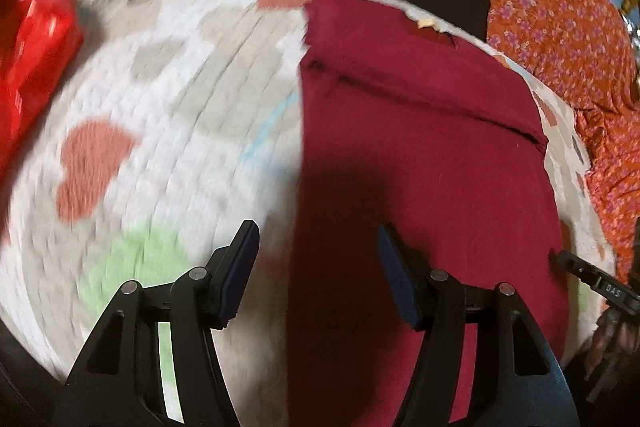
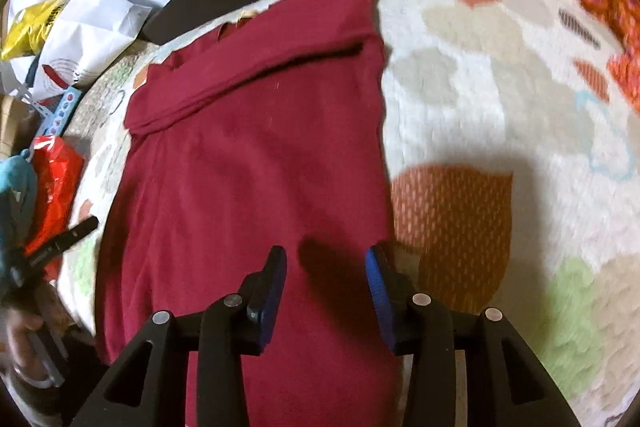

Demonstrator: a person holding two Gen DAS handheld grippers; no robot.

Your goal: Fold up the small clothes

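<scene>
Garment (image 1: 420,155): in the left wrist view a maroon cloth lies flat on the patterned blanket (image 1: 160,87), long axis running away from the left gripper (image 1: 316,271), whose jaws stand apart, empty, straddling its left edge. In the right wrist view the right gripper (image 2: 326,287) hovers spread over the garment's (image 2: 256,163) right edge. Likely soft, light, limp; grip near-end corners.

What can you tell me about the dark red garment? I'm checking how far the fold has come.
The dark red garment is plain soft knit-looking cloth, lying flat as a long strip on the heart-patterned blanket. A folded-over layer crosses its far end, leaving a raised edge. Both hand-held grippers, left and right, are open above its near end, gripping nothing.
</scene>
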